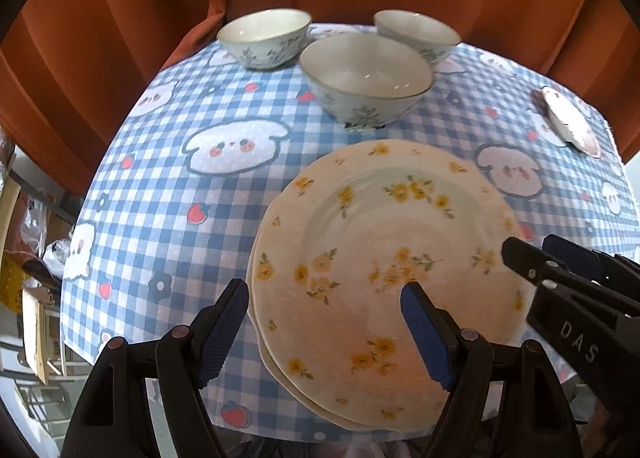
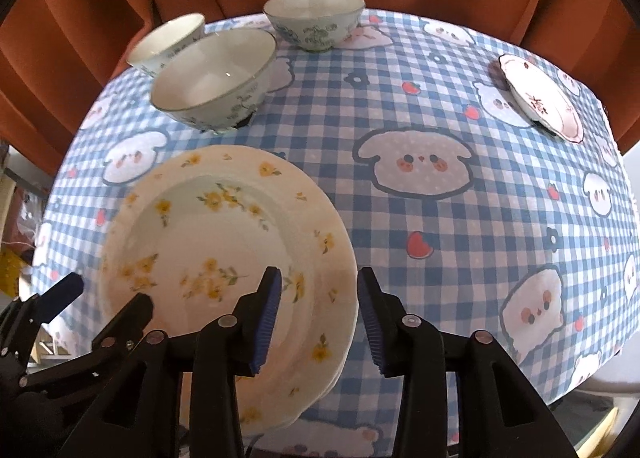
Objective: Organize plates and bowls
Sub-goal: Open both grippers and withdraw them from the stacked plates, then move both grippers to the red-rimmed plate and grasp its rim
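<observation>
We see the yellow-flowered plates (image 1: 384, 282) stacked near the front edge of the checked tabletop (image 1: 168, 194), three bowls (image 1: 366, 78) grouped behind and a small plate (image 2: 540, 96) far right; our left claw (image 1: 328, 334) hangs wide and empty, our right claw (image 2: 320, 314) partly open astride the rim, holding nothing; glazed china is stiff, slippery, breakable; we judge the rim the best hold.

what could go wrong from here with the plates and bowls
1. The yellow-flower plates are stacked slightly off-centre near the table's front edge; a nudge from the left gripper or right gripper, both open astride the rim, might slide them off.
2. The small plate lies close to the table's far right edge.
3. The three bowls crowd together, so reaching one may knock another.
</observation>
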`<action>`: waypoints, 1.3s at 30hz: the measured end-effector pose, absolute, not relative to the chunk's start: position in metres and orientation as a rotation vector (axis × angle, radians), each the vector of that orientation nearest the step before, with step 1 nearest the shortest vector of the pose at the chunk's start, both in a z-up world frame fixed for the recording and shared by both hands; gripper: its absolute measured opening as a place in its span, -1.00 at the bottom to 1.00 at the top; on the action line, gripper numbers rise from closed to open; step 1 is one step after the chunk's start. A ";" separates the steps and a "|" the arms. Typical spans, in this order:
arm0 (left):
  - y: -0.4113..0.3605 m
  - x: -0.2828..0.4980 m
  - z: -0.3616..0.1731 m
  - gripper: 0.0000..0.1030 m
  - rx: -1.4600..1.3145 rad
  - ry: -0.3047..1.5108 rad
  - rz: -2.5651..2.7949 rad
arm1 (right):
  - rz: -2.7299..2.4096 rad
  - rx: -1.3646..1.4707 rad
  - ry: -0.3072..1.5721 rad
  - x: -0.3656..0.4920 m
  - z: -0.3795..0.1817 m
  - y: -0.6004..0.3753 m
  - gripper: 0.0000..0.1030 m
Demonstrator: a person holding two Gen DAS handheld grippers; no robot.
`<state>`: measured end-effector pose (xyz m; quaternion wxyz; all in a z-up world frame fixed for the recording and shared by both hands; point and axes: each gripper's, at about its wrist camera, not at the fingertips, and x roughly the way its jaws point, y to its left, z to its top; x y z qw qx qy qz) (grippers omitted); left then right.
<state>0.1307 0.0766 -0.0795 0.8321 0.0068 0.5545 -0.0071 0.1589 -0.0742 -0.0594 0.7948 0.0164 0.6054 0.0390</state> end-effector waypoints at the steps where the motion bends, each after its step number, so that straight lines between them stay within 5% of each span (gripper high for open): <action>1: 0.074 0.130 -0.077 0.59 0.018 1.169 -0.022 | 0.085 0.037 1.292 0.158 -0.055 -0.074 0.04; 4: 0.067 0.127 -0.066 0.61 0.024 1.139 -0.041 | 0.079 0.046 1.240 0.153 -0.039 -0.079 0.32; 28: -0.078 0.159 -0.028 0.63 0.032 1.050 -0.037 | 0.091 0.120 1.118 0.170 -0.003 -0.216 0.36; 32: -0.110 0.172 -0.024 0.63 0.031 1.035 -0.067 | 0.050 0.106 1.095 0.179 0.001 -0.247 0.81; 39: -0.165 0.195 -0.025 0.63 0.051 1.021 -0.076 | 0.006 0.103 1.078 0.200 0.005 -0.301 0.94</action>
